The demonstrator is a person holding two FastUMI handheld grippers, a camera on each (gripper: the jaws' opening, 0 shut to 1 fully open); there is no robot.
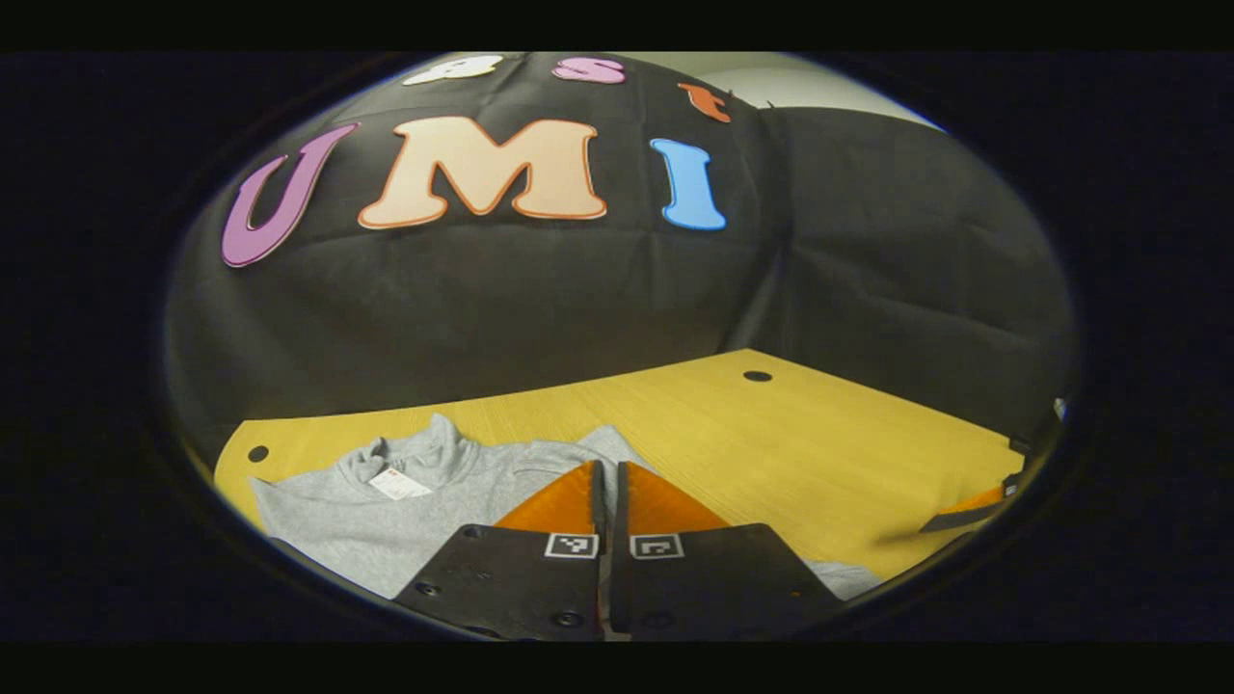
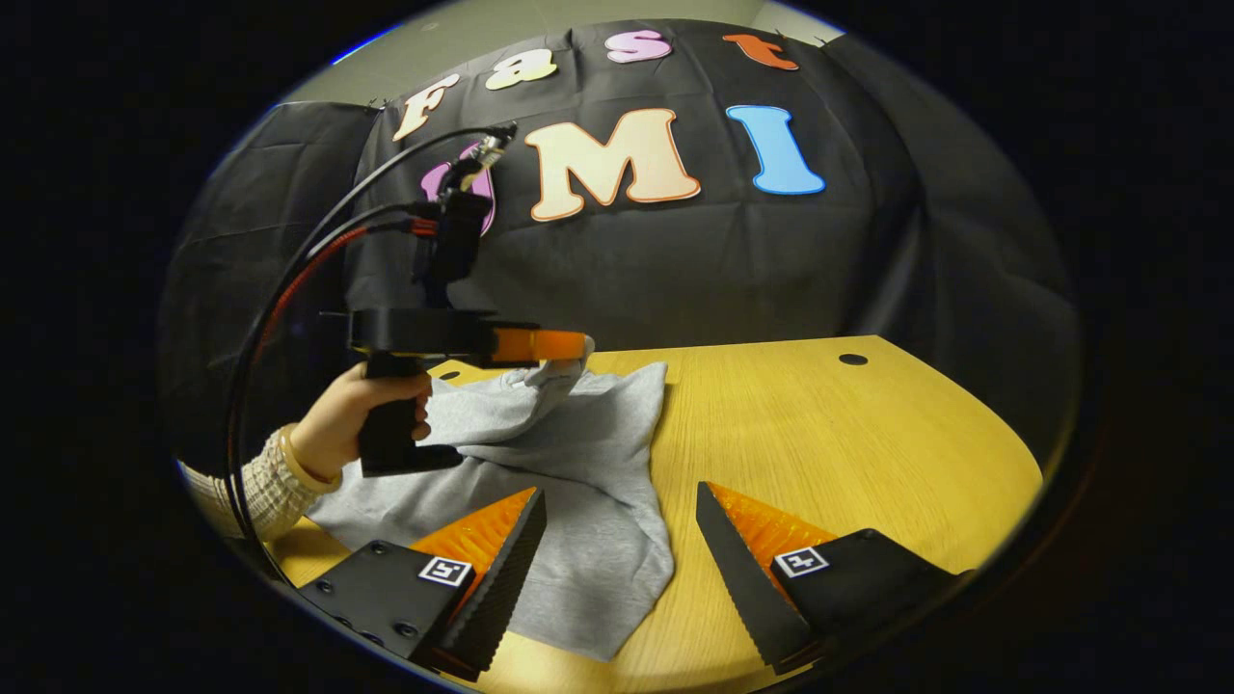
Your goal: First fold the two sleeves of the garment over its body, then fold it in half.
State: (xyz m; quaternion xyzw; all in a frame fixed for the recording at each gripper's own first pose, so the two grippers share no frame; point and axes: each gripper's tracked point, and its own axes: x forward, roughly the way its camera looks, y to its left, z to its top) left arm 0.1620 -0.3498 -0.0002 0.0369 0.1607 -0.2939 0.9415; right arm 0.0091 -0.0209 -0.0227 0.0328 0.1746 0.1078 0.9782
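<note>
Right gripper (image 2: pixel 617 540) sits low over the table (image 2: pixel 829 434), its 2 fingers spread wide, holding nothing; the grey garment (image 2: pixel 588 482) lies under and between them, mostly beneath the left-hand finger. Farther off in the right gripper view, a hand (image 2: pixel 347 424) holds the left gripper (image 2: pixel 578 345) raised, pinching a bit of grey cloth lifted off the pile. Left gripper view: left gripper (image 1: pixel 609 482) fingers closed tight together, garment's collar (image 1: pixel 424 448) and tag (image 1: pixel 399 483) flat on the table just ahead-left.
</note>
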